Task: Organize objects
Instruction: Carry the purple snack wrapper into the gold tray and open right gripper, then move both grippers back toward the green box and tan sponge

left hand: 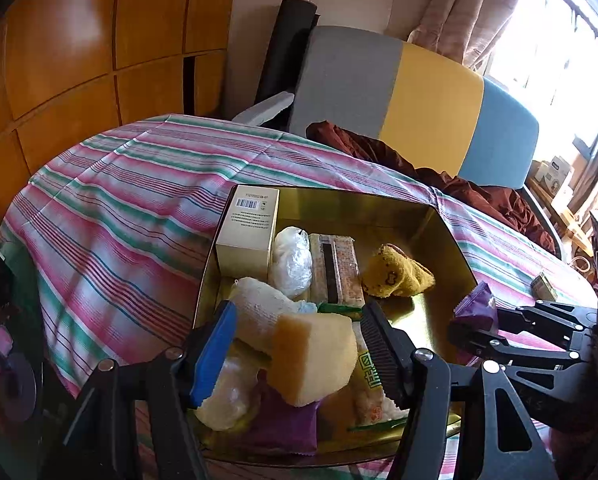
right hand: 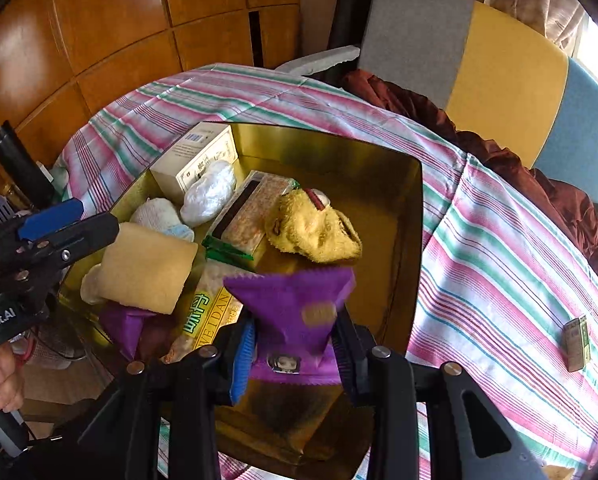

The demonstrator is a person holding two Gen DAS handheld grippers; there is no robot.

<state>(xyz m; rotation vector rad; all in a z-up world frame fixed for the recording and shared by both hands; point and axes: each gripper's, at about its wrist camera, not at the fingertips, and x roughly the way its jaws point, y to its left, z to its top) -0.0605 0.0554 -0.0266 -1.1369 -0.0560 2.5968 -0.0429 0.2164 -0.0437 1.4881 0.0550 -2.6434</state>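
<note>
We are well into sorting: the gold tin (right hand: 411, 208) on the striped worktop (right hand: 499, 240) already holds most of the things. Along its far side sit a cream carton (left hand: 245, 232), a white plastic bundle (left hand: 291, 260), a patterned snack bar (left hand: 337, 268) and a yellow plush (left hand: 395, 274); nearer us lie a white rolled cloth (left hand: 255, 308), a green-lettered packet (right hand: 207, 312) and another purple packet (right hand: 127, 324).

Our left gripper (left hand: 299, 344) is half spread around a yellow sponge (left hand: 313, 360), which hangs above the tin's near corner. The ribbed pad touches its right side, but we cannot tell if the blue pad presses the other.

Our right gripper (right hand: 295, 344) is pinched narrow on a purple snack packet (right hand: 295, 304), carried over the tin's open middle, above bare gold floor.

By our reckoning 2 items in hand remain to be set down, and 1 small green-and-tan box (right hand: 577, 342) lies on the cloth, well apart from the tin, not yet collected.
</note>
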